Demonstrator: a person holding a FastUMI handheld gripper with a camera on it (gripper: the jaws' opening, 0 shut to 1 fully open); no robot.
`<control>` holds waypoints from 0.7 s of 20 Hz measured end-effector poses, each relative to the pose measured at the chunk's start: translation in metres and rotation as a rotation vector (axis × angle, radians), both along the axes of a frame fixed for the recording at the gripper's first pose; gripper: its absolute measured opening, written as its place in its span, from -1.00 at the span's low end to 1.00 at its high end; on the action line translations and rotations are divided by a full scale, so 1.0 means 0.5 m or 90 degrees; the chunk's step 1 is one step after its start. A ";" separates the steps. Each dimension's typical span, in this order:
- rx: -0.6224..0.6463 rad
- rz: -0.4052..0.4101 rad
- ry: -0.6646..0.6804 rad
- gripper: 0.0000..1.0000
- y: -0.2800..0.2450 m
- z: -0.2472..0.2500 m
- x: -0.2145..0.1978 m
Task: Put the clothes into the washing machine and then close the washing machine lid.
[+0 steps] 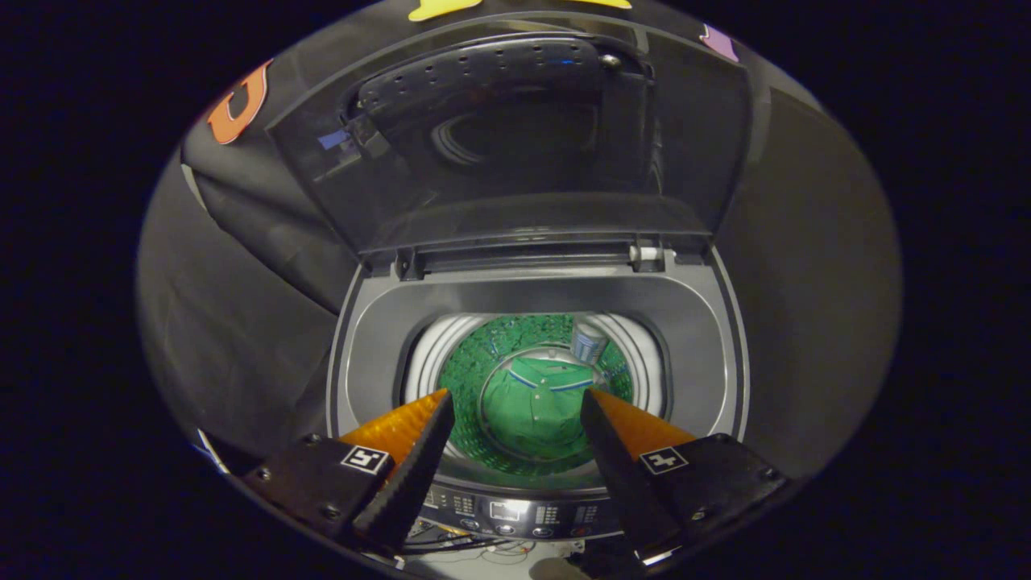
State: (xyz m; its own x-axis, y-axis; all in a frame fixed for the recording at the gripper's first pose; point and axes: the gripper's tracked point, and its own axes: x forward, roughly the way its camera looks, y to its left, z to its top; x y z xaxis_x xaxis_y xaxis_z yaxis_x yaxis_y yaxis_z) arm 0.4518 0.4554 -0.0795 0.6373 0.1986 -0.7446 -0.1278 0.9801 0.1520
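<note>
A top-loading washing machine (701, 322) stands below me with its dark see-through lid (515, 153) raised upright at the back. A folded green shirt (538, 403) with a collar and white-blue trim lies flat at the bottom of the drum (475, 362). My gripper (515, 396) hovers above the drum opening, open, with nothing between its fingers. The shirt shows in the gap between the two fingertips, far below them.
A small pale cylinder part (588, 342) sticks out on the drum's far right wall. The control panel (515, 511) with buttons runs along the machine's near edge, under the fingers. Black cloth hangs around the machine on both sides.
</note>
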 end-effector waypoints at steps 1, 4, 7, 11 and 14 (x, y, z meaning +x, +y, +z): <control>-0.002 0.002 0.001 0.96 -0.003 -0.002 -0.006; -0.012 0.002 -0.011 0.96 -0.017 0.005 -0.013; -0.020 0.007 -0.033 0.96 -0.026 0.023 -0.014; -0.036 0.021 -0.083 0.96 -0.039 0.072 -0.017; -0.050 0.029 -0.125 0.96 -0.053 0.123 -0.015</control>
